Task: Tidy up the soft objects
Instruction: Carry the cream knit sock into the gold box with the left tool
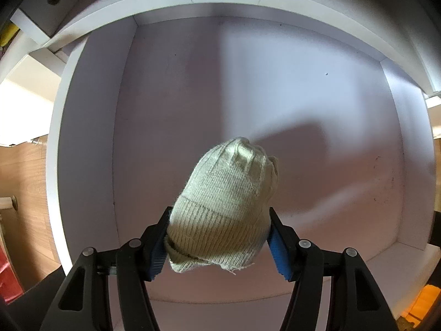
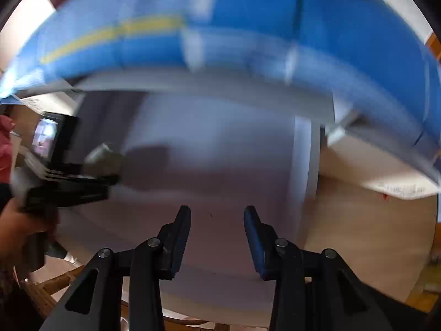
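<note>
A cream ribbed knit beanie [image 1: 220,193] hangs, cuff towards the camera, over a white open box [image 1: 52,165] whose bare floor fills the left wrist view. My left gripper [image 1: 219,211] is shut on the beanie's cuff, both blue pads pressing its sides. In the blurred right wrist view, my right gripper [image 2: 217,209] hangs open over the same white floor [image 2: 220,151] with nothing between its fingers. The left gripper [image 2: 69,184] shows there at the left edge, a hand [image 2: 16,220] holding it and the pale beanie [image 2: 102,157] at its tip.
A blurred blue object with a yellow stripe [image 2: 248,27] arches across the top of the right wrist view. The box's white walls [image 1: 408,165] enclose the floor. Wood flooring [image 2: 372,234] lies to the right, and a wooden chair frame [image 2: 55,281] sits at the lower left.
</note>
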`<state>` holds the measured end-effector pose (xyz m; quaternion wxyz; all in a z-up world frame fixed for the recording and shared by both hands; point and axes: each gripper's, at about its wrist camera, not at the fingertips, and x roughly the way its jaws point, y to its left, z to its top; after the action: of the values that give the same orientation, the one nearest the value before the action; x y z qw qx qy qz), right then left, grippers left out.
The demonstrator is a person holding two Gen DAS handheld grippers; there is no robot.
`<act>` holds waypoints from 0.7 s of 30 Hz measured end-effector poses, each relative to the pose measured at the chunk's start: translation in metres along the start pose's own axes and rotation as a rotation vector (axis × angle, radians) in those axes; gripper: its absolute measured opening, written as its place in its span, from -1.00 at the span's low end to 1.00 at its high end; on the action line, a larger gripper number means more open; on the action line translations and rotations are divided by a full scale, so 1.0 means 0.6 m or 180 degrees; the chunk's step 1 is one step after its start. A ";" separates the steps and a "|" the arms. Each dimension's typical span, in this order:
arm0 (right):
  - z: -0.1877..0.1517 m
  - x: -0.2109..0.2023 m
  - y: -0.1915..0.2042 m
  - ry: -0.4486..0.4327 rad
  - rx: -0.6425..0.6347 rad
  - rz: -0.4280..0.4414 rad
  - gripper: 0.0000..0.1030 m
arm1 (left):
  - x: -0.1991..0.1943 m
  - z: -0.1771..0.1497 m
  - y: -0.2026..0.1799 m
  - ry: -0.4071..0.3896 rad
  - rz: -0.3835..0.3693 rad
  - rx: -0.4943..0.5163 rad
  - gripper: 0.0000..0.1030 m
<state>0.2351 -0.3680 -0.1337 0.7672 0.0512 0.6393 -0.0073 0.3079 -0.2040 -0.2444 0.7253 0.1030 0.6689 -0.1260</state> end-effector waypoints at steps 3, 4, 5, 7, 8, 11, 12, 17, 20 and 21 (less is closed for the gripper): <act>-0.008 0.027 -0.015 0.0184 0.0240 0.0095 -0.22 | -0.012 -0.004 0.001 -0.0011 -0.0046 -0.0017 0.23; -0.010 0.033 -0.019 0.0239 0.0280 0.0110 -0.22 | -0.022 -0.006 0.000 -0.0033 -0.0074 -0.0012 0.23; -0.012 0.040 -0.023 0.0290 0.0314 0.0111 -0.22 | -0.029 -0.006 0.000 -0.0054 -0.0097 0.0000 0.23; -0.014 0.051 -0.025 0.0364 0.0352 0.0085 -0.22 | -0.046 -0.008 -0.003 -0.0110 -0.0128 0.0047 0.23; -0.014 0.055 -0.024 0.0384 0.0342 0.0074 -0.22 | -0.054 -0.009 -0.002 -0.0142 -0.0139 0.0067 0.23; -0.016 0.057 -0.023 0.0386 0.0298 0.0006 -0.22 | -0.085 -0.011 -0.003 -0.0223 -0.0220 0.0092 0.23; -0.017 0.056 -0.022 0.0382 0.0292 -0.0001 -0.22 | -0.094 -0.006 0.003 -0.0244 -0.0248 0.0105 0.23; -0.020 0.041 -0.027 0.0293 0.0319 0.0017 -0.23 | -0.153 -0.015 0.002 -0.0423 -0.0336 0.0344 0.23; -0.019 0.029 -0.030 0.0220 0.0348 0.0019 -0.23 | -0.196 -0.026 -0.008 -0.0553 -0.0392 0.0484 0.23; -0.020 0.024 -0.031 0.0195 0.0365 0.0037 -0.23 | -0.206 -0.027 -0.010 -0.0585 -0.0401 0.0515 0.23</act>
<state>0.2247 -0.3848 -0.1514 0.7432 0.0990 0.6606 -0.0379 0.2817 -0.1989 -0.1224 0.7635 0.1070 0.5924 -0.2337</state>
